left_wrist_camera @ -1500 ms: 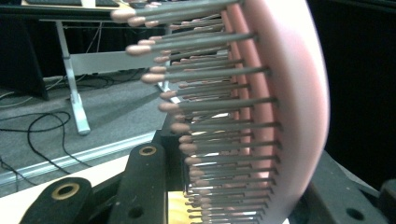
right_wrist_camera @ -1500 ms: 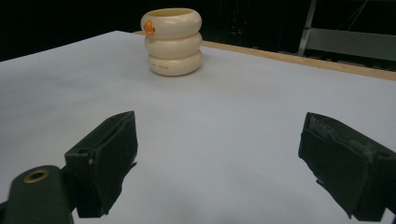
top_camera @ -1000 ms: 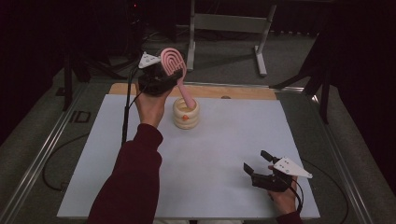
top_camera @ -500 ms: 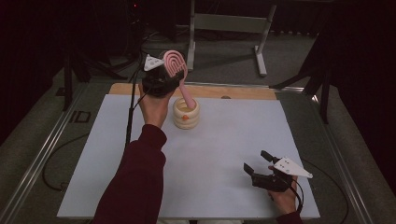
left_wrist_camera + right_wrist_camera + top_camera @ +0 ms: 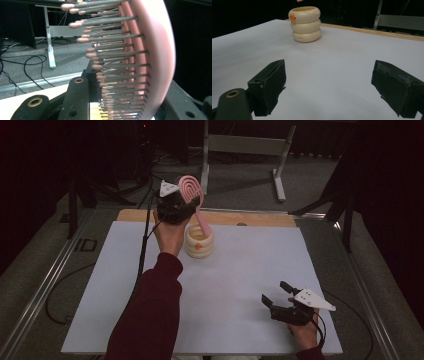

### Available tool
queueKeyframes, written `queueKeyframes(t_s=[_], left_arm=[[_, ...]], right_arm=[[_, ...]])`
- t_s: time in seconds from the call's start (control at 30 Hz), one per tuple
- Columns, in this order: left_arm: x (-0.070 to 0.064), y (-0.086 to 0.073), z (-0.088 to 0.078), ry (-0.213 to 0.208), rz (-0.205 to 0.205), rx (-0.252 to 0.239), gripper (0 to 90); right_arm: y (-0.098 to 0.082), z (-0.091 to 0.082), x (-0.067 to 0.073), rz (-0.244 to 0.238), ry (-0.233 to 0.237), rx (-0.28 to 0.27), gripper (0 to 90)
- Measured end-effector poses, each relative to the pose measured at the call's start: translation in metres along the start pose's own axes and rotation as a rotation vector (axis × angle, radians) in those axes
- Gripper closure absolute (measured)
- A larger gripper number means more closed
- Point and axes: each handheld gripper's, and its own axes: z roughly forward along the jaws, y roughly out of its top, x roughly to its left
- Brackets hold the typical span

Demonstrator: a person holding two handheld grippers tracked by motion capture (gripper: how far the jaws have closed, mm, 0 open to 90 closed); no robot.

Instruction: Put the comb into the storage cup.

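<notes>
L gripper, far side of the table: jaws pinched on a pink hairbrush, clamped at the head w/ the bristles sticking out sideways. Brush is tilted, handle end down inside the cream ribbed cup, which stands upright just beside the L hand. R gripper, near R edge, well apart from cup: jaws spread wide, nothing btwn them, hovering low over the white tabletop.
</notes>
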Motion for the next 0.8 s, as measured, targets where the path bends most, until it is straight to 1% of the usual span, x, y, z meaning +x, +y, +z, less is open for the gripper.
queueKeyframes(t_s=[0.17, 0.43, 0.6, 0.7, 0.8], left_arm=[[0.001, -0.002, 0.005, 0.011, -0.002, 0.008, 63.4], [0.004, -0.004, 0.01, 0.023, -0.013, 0.008, 63.4], [0.005, -0.006, 0.013, 0.03, -0.007, 0.02, 63.4], [0.006, -0.007, 0.014, 0.033, -0.011, 0.02, 63.4], [0.006, -0.008, 0.016, 0.041, -0.006, 0.02, 63.4]], right_arm=[[0.0, 0.0, 0.0, 0.004, 0.004, -0.004, 12.7], [0.0, 0.0, 0.0, 0.005, 0.007, -0.003, 12.7], [-0.001, 0.0, 0.0, 0.006, 0.007, 0.0, 12.7], [-0.001, 0.0, -0.001, 0.008, 0.009, -0.001, 12.7], [-0.001, 0.0, 0.0, 0.008, 0.011, -0.003, 12.7]])
